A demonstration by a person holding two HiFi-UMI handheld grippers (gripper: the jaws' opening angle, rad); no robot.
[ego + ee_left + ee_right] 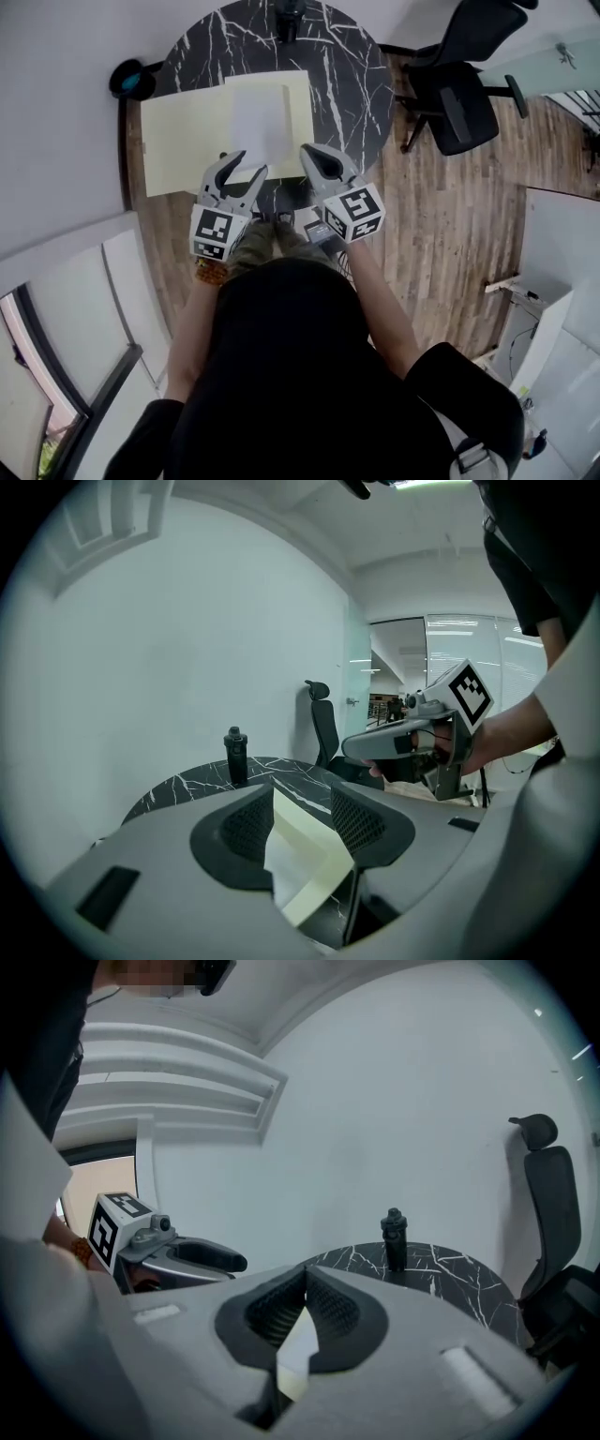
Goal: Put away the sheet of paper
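A white sheet of paper (261,117) lies on an open pale yellow folder (183,136) on the round black marble table (356,84). My left gripper (250,165) hovers over the folder's near edge, just below the sheet, and is open. Through its gap in the left gripper view (302,795) I see the sheet (281,857) and the folder (319,841) below. My right gripper (311,152) hangs just right of the folder's near right corner. Its jaws meet at the tips in the right gripper view (306,1274) with nothing held.
A black bottle (291,19) stands at the table's far edge, also visible as the bottle (394,1238). A black office chair (459,94) sits to the right on the wooden floor. A dark round object (131,80) lies left of the table by the wall.
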